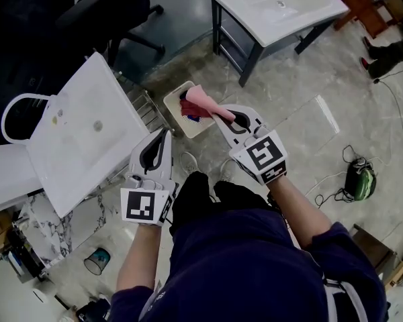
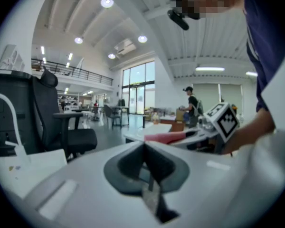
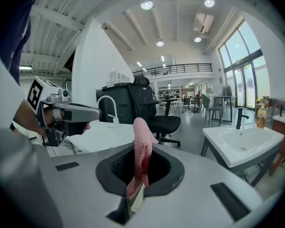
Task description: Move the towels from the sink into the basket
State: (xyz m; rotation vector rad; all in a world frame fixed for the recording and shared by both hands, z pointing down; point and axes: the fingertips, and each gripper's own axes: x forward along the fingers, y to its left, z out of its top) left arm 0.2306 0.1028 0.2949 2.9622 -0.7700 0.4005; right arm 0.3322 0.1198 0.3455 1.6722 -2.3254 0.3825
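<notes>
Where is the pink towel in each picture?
Head view: the pink towel is near the middle, poking out of the right gripper.
Left gripper view: the pink towel is a little right of the middle, a flat pink strip.
Right gripper view: the pink towel is in the middle, pinched between the jaws.
Shared landmark: the curved white faucet.

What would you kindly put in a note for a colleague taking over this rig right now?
Left gripper: shut, empty, beside the sink.
Right gripper: shut on the pink towel, which the head view shows over the basket.
Done: red and blue towels already lie in the basket; no towel shows in the sink.
Left: open the right jaws to drop the pink towel in. It is probably the last one.
</notes>
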